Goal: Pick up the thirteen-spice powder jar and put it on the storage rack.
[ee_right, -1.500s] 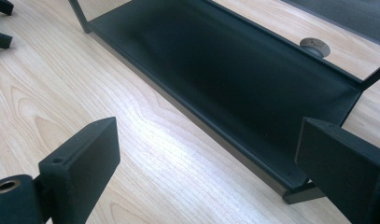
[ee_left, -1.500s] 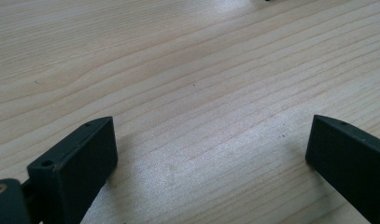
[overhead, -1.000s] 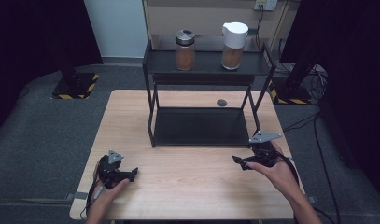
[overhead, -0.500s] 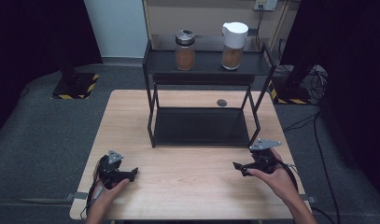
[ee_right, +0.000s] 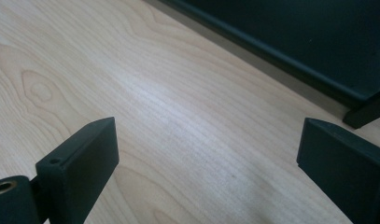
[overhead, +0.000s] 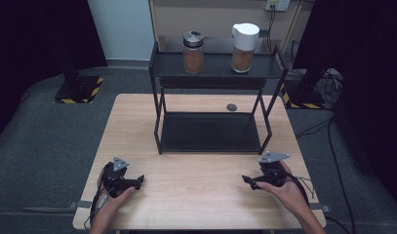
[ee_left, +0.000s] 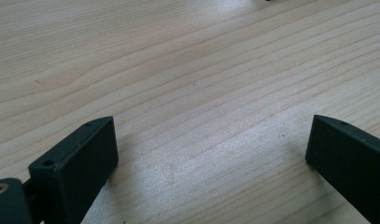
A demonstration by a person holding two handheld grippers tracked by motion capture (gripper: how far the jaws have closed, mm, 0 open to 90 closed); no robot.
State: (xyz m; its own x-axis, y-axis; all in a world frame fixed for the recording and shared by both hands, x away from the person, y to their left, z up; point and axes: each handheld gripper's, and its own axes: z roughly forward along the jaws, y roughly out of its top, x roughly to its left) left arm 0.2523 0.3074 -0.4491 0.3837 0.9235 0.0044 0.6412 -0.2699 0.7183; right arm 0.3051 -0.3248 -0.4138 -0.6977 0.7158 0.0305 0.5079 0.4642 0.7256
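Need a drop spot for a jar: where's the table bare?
Bare wood runs across the table's front, between the left gripper and right gripper, and in strips left and right of the rack. The rack's lower shelf is bare too. Its top shelf holds two jars; a small disc lies behind the rack.

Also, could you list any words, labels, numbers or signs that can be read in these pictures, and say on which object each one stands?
No text can be read.
Metal-lidded jar: no label shows.
White-lidded jar: no label shows.
Yellow-black striped tape on the floor: a warning pattern, no words.
White wall plate: too small to read.
Both gripper views: bare wooden table, no writing.
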